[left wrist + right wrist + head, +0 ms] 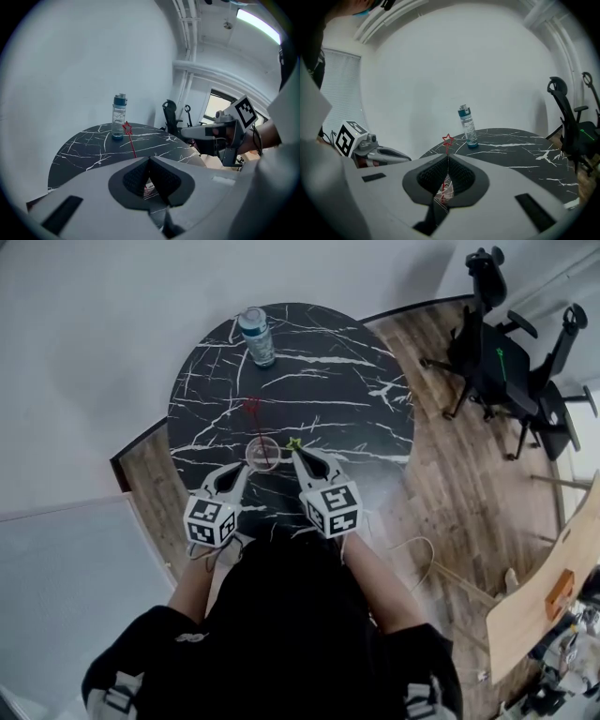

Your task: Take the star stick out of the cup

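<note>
Closest to us, the left gripper (pixel 246 468) has its jaws pressed together at the tips. They sit just beside the cup's near-left side, and we see nothing pinched between them. The right gripper (pixel 295 455) is clenched too, tips meeting. A small yellow-green star (pixel 293 442) sits right at those tips, but we can't tell whether it's gripped.

Between the two noses stands the clear cup (pixel 263 454) on the black marble table (pixel 328 381). The red star stick (pixel 255 427) has its foot in the cup. Its long axis runs near upright, leaning away from us toward the water bottle (pixel 257 336) at the far edge, with the star end on top.

We'd call this stick featherweight, thin, a little springy and probably slick. A pinch on the bare shaft, between the cup's rim and the star, looks like the sensible hold. The cup looks light as well, so it could tip or ride up with the stick unless it's steadied. A straight lift along the lean seems the cleanest way out.
</note>
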### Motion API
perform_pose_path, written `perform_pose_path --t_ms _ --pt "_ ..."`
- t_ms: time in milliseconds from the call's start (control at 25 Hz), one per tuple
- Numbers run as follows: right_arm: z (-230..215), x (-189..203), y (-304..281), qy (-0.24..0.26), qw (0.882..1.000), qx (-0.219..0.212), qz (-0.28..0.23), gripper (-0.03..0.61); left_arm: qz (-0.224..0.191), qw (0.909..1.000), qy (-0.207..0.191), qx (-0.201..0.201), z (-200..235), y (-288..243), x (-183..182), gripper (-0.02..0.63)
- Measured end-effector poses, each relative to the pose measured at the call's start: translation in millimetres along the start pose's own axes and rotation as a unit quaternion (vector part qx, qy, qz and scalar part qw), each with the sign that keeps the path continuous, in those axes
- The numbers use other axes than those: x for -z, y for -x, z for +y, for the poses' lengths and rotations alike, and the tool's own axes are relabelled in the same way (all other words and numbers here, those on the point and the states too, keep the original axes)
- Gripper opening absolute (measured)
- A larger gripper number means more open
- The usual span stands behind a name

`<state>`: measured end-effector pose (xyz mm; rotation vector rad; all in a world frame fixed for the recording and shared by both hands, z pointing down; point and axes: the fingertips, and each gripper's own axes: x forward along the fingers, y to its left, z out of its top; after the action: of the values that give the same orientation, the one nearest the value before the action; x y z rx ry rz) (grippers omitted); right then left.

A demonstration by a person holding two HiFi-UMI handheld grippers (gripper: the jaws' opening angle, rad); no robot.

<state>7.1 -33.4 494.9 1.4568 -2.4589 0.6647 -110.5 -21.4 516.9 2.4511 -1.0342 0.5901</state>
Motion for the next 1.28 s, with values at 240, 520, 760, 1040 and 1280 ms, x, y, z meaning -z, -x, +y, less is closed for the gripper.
perform_pose_path --t_ms 240,520,760,1040,1280 --pt "-4.5 2.7 -8.3 -0.015 1.000 0.028 -0.004 -0.002 -0.004 0.9994 -0.014 0.031 14.2 -12.7 -14.0 -0.002" --pt "-12.4 12.6 -12.4 -0.038 0.997 0.065 -0.001 -0.002 0.012 0.9969 -0.034 0.070 24.7 -35.3 -17.7 -0.002" --pt "-16.8 23.3 -10.0 -0.055 0.995 0.088 0.007 -0.002 0.027 0.9938 -0.044 0.099 25.5 -50.8 -15.1 -0.002" --pt "-27.7 37.2 -0.6 -0.072 0.990 0.117 0.018 -0.002 0.045 0.9924 -0.034 0.109 29.9 -73.4 -5.2 -0.002" --pt "-32.2 48.2 9.0 -0.084 0.988 0.132 0.021 -0.002 0.061 0.9923 -0.012 0.107 35.7 -88.7 1.3 0.002"
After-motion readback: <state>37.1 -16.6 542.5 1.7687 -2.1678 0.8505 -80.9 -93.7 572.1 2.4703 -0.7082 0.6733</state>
